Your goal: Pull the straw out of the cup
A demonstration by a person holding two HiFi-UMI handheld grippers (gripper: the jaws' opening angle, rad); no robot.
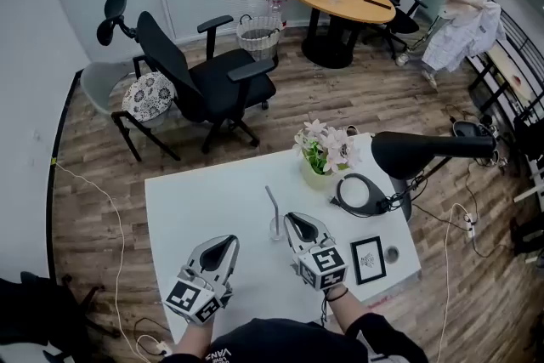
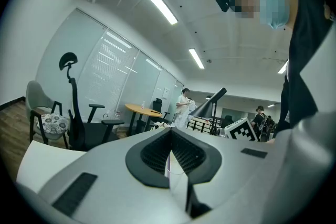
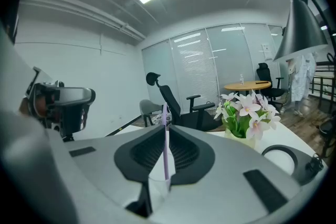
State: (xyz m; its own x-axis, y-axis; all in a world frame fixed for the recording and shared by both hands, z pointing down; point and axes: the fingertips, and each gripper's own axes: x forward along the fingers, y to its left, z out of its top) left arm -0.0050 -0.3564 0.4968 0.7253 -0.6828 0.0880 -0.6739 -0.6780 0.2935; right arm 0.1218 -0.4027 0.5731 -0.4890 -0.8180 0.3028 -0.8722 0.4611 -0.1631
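Tongs first: the right tongs [image 3: 166, 150] are pressed together, pinching nothing, I think. Just ahead of their tips the straw [image 3: 165, 128] stands in the cup [image 1: 276, 228]. The left tongs [image 2: 169, 157], pressed together too, sit off to the side. Shut tips could bump the light cup and tip it over.

A white desk [image 1: 204, 208] carried a clear cup [image 1: 275, 230] holding a straw [image 1: 271, 204] near its middle. A pot of flowers [image 1: 321, 157] stood at the far edge, with a black-rimmed round disc [image 1: 360, 193] beside it. Nearer lay a framed marker card [image 1: 368, 259], just beside a small round cap [image 1: 391, 253].
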